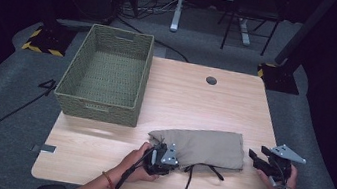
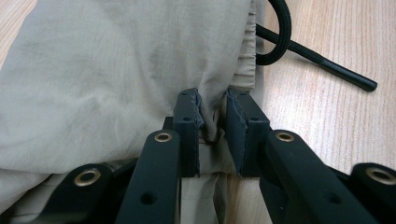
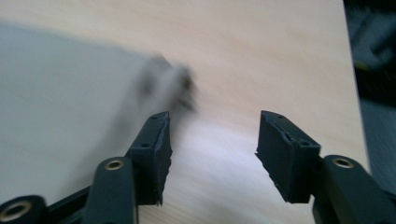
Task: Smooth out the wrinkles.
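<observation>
The folded khaki garment (image 1: 201,147) lies near the table's (image 1: 191,98) near edge, its long axis running left to right, with a black drawstring (image 1: 189,176) trailing off its near side. Your left gripper (image 1: 163,155) pinches its near-left corner, jaws narrow on the cloth. Your right gripper (image 1: 260,158) hangs just off the right end, jaws wide and empty. The basket (image 1: 100,107) waits far left, nearer your left hand.

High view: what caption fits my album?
Left gripper pinches folded beige cloth beside an empty woven basket.
</observation>
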The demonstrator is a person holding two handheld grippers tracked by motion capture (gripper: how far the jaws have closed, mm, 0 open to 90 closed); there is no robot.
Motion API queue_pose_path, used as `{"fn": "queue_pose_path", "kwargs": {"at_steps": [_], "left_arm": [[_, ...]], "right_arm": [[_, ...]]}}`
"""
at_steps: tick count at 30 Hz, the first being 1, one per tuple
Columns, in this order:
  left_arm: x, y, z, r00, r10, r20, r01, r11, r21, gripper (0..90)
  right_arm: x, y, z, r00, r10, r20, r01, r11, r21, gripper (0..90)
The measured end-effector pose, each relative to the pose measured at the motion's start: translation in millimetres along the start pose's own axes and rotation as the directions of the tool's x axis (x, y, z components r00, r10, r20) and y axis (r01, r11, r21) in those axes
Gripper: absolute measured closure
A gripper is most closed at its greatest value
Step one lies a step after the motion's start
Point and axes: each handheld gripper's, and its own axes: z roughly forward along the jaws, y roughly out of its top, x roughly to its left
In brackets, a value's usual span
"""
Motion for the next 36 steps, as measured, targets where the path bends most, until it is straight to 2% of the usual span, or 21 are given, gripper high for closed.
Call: {"fn": "queue_pose_path", "kwargs": {"at_steps": [1,2,4,6,7,9,11,14,16,18,19,20,21,22,23,25,27,30,31,32,36], "left_arm": [[-0.3,0.0,0.5,1.0000,-0.004,-0.001,0.004,1.0000,-0.004,74.7],[-0.5,0.0,0.5,1.0000,-0.007,0.000,0.007,1.0000,-0.002,74.7],[-0.5,0.6,0.6,1.0000,-0.005,-0.001,0.005,1.0000,0.002,74.7],[-1.2,0.5,0.8,0.9999,-0.012,-0.005,0.012,0.9999,0.000,74.7],[-1.5,0.7,0.7,0.9999,-0.013,-0.007,0.013,0.9999,0.002,74.7],[-2.5,1.0,0.7,0.9999,-0.005,-0.015,0.005,1.0000,0.003,74.7],[-3.5,0.8,0.7,0.9998,-0.002,-0.020,0.002,1.0000,0.002,74.9],[-3.3,0.6,0.8,0.9998,-0.006,-0.019,0.006,1.0000,-0.001,74.9],[-3.7,0.6,0.8,0.9998,-0.005,-0.022,0.005,1.0000,0.000,74.9],[-4.0,0.1,1.2,0.9997,-0.010,-0.023,0.010,0.9999,-0.007,74.8],[-4.3,0.2,1.1,0.9996,-0.015,-0.023,0.015,0.9999,-0.006,74.6],[-4.9,0.4,1.3,0.9996,-0.015,-0.024,0.015,0.9999,-0.005,73.8],[-5.9,0.9,1.3,0.9994,-0.015,-0.030,0.015,0.9999,-0.002,73.7],[-6.1,1.5,1.3,0.9994,-0.019,-0.030,0.020,0.9998,0.001,73.5],[-6.4,2.3,0.9,0.9993,-0.028,-0.023,0.029,0.9995,0.010,72.2],[-7.9,4.5,-0.7,0.9998,-0.020,0.006,0.020,0.9993,0.033,65.8],[-9.2,5.9,-5.8,0.9992,0.005,0.040,-0.007,0.9989,0.045,57.8],[-6.6,7.0,-23.1,0.9969,-0.005,0.079,0.004,0.9999,0.012,50.9],[-6.6,7.0,-23.1,0.9969,-0.005,0.079,0.004,0.9999,0.012,47.0],[-4.7,7.1,-34.8,0.9992,0.001,0.040,-0.001,1.0000,0.002,43.5],[3.0,6.3,-43.3,0.9993,-0.038,-0.008,0.037,0.9984,-0.042,38.2]], "right_arm": [[7.0,6.2,-5.3,0.9995,-0.009,-0.030,0.007,0.999,-0.041,44.3],[22.1,16.0,-10.9,0.9947,-0.043,-0.094,0.034,0.995,-0.090,42.1],[44.6,26.4,-11.8,0.9791,-0.103,-0.175,0.083,0.990,-0.118,40.1],[68.0,34.4,-6.4,0.9590,-0.181,-0.218,0.158,0.980,-0.122,41.1],[83.0,38.3,2.6,0.9408,-0.227,-0.251,0.206,0.972,-0.110,45.4],[92.5,36.4,16.7,0.9301,-0.268,-0.251,0.260,0.963,-0.067,47.3],[89.6,28.9,28.2,0.9323,-0.268,-0.243,0.268,0.963,-0.031,47.7],[58.5,23.2,32.9,0.9675,-0.179,-0.179,0.178,0.984,-0.018,49.7],[36.6,18.1,33.3,0.9846,-0.093,-0.148,0.096,0.995,0.009,54.2],[25.6,13.8,35.0,0.9918,-0.094,-0.088,0.098,0.994,0.052,53.9],[20.9,12.5,35.1,0.9925,-0.067,-0.102,0.073,0.996,0.054,56.2],[17.0,12.4,33.7,0.9952,-0.048,-0.085,0.053,0.997,0.062,60.4],[17.6,14.1,32.3,0.9963,-0.077,-0.037,0.079,0.995,0.064,60.6],[19.6,16.5,29.5,0.9961,-0.085,-0.025,0.086,0.995,0.046,60.3],[20.9,18.1,27.2,0.9961,-0.077,-0.044,0.078,0.997,0.024,59.9],[28.6,23.0,22.7,0.9935,-0.090,-0.069,0.089,0.996,-0.013,57.6],[42.6,28.2,16.8,0.9868,-0.134,-0.092,0.129,0.990,-0.058,53.6],[61.2,30.9,10.2,0.9719,-0.187,-0.142,0.174,0.979,-0.103,50.4],[69.0,30.6,8.2,0.9574,-0.218,-0.190,0.198,0.973,-0.114,49.9],[76.5,29.5,7.4,0.9469,-0.243,-0.211,0.224,0.968,-0.110,49.3],[89.8,24.4,8.0,0.9230,-0.271,-0.273,0.257,0.963,-0.086,49.2]]}}
